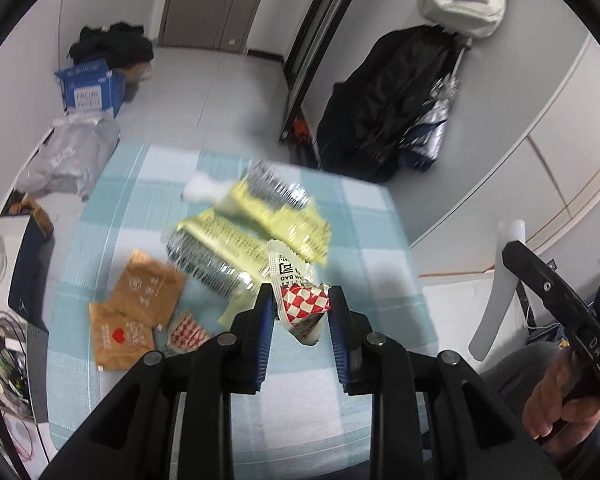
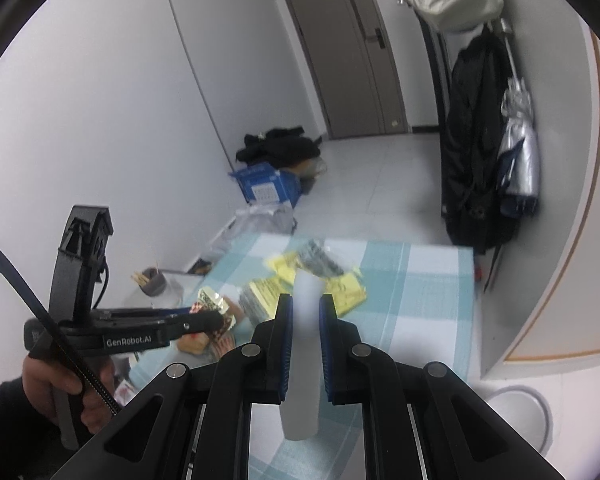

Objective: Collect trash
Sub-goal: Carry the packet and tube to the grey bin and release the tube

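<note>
White-walled room, counter (image 1: 380,216) under a teal-and-white checked cloth. Your left gripper (image 1: 300,304) pinches a crumpled red-and-white checkered snack wrapper (image 1: 304,304) between its jaws, lifted clear of the yellow foil packets (image 1: 284,216) and brown paper sachets (image 1: 140,300) lying beyond. Your right gripper (image 2: 303,312) clamps a translucent white plastic strip (image 2: 304,344), upright between the jaws.

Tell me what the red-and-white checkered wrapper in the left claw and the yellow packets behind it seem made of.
Red-and-white checkered wrapper: thin glossy plastic film, crumpled, with a clear crimped end. Yellow packets: probably metallised plastic film, their torn ends shiny silver.
</note>
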{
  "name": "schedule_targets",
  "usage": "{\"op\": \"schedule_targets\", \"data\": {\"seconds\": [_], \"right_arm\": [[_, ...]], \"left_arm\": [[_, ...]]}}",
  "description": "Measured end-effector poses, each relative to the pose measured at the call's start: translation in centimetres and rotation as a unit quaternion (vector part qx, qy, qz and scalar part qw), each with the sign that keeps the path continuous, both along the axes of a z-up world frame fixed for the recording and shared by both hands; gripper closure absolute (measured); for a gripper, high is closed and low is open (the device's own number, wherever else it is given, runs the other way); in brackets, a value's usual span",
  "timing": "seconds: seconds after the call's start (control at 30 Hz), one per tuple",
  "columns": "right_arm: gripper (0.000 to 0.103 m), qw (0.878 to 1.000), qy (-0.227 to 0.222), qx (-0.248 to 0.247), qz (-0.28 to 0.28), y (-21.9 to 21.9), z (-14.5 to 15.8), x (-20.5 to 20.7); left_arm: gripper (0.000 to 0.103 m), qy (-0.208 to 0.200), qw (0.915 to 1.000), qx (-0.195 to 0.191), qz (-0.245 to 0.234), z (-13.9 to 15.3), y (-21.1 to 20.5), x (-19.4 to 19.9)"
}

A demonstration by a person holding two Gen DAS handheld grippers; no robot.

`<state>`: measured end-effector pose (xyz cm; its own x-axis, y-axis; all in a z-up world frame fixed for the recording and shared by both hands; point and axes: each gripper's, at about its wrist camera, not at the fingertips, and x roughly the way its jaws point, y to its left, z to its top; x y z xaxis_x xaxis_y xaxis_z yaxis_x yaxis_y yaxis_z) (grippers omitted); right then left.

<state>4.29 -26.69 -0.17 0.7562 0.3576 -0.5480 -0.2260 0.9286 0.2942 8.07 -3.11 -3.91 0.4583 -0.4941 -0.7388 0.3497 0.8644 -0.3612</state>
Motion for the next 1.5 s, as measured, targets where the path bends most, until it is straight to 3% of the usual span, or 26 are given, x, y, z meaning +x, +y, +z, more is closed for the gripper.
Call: {"op": "schedule_targets", "data": {"seconds": [0.17, 0.4, 0.7, 1.0, 1.23, 1.5], "right_arm": [[0.091, 0.999, -0.036, 0.003, -0.013, -1.6, 3.5, -0.6], [0.091, 0.995, -0.088, -0.023, -0.049, -6.2, 7.9, -2.2], [0.091, 0.987, -0.096, -0.023, -0.123, -14.7, 9.0, -5.5], [0.091, 0.978, -0.047, 0.017, -0.205, -23.2, 4.4, -7.9], [0.091, 0.969, 0.021, 0.051, -0.241, -27.8, -2.2, -7.8], [0.091, 0.955, 0.099, 0.099, -0.262, -31.1, -10.9, -6.8]], "left_arm": [[0.081, -0.03, 0.9994, -0.015, -0.01, 2.5, -1.5, -0.8], [0.081, -0.073, 0.9946, -0.035, -0.064, 6.3, -7.2, -1.3], [0.081, -0.074, 0.9869, -0.056, -0.132, 6.7, -15.6, -2.1], [0.081, -0.026, 0.9805, -0.04, -0.19, 3.6, -23.9, -1.8], [0.081, 0.034, 0.9758, -0.001, -0.216, -2.0, -28.9, -0.9], [0.081, 0.095, 0.9575, 0.066, -0.264, -8.5, -33.9, -1.2]]}}
